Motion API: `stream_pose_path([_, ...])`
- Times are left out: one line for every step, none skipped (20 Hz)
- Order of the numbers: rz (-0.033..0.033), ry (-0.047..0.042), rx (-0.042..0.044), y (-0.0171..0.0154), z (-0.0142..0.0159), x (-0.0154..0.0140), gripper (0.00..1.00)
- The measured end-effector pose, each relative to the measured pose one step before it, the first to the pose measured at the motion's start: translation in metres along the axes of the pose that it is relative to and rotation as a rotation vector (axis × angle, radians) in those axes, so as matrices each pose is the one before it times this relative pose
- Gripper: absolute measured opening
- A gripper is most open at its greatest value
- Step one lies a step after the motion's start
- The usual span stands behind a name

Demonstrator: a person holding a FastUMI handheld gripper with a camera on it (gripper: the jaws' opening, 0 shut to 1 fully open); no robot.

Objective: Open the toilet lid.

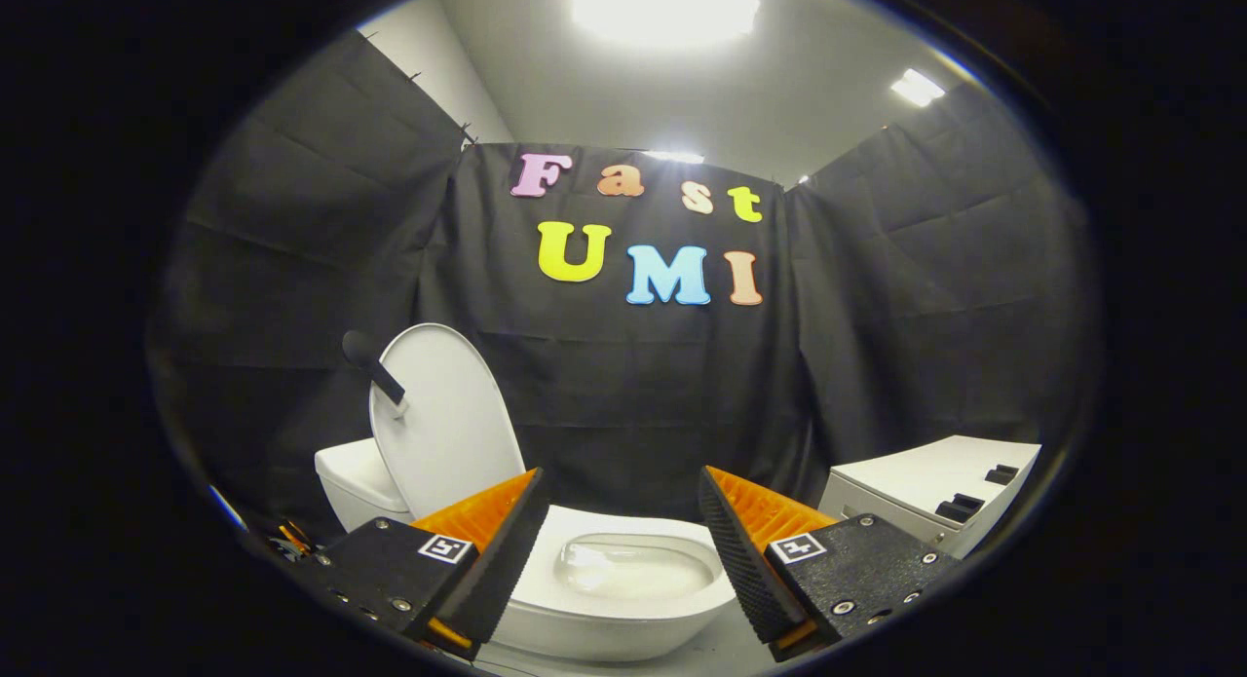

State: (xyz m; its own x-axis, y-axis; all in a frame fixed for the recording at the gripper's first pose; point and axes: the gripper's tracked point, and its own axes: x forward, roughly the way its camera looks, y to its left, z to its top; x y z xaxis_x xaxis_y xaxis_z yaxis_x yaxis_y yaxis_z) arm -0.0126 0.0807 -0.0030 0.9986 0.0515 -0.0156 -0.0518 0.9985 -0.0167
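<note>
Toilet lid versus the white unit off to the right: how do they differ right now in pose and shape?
The toilet lid stands raised, leaning back towards the tank; the white unit lies low with a flat top. The lid is a rounded oval with a dark handle on its edge; the unit is boxy with dark parts on top. The lid is beyond one finger of the gripper, the unit beyond the other. Both are white. The gripper is open, with the bowl ahead between its fingers.

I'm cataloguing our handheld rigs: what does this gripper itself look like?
The gripper has two wedge-shaped fingers with ribbed inner faces, mounted on black blocks fastened with silver screws. Each block carries a small square black-and-white marker.
</note>
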Motion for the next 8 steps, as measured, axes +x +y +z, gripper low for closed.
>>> stream_pose_path([0.00025,0.00070,0.00466,-0.00001,0.00009,0.00020,0.95])
stream_pose_path([-0.00302,-0.00018,0.00337,-0.00241,-0.00001,0.00040,0.95])
stream_pose_path([-0.00121,-0.00098,0.00278,-0.00061,0.00145,0.00111,0.95])
stream_pose_path([0.00218,0.00023,0.00309,0.00082,0.00002,-0.00026,0.95])
stream_pose_path([0.00271,-0.00032,0.00401,0.00105,0.00066,-0.00135,0.95])
stream_pose_path([0.00379,-0.00140,0.00507,0.00017,0.00103,-0.00146,0.95])
stream_pose_path([0.00406,-0.00357,0.00399,0.00137,0.00133,-0.00127,0.95])
stream_pose_path([0.00372,-0.00417,-0.00026,0.00083,0.00065,0.00028,0.95])
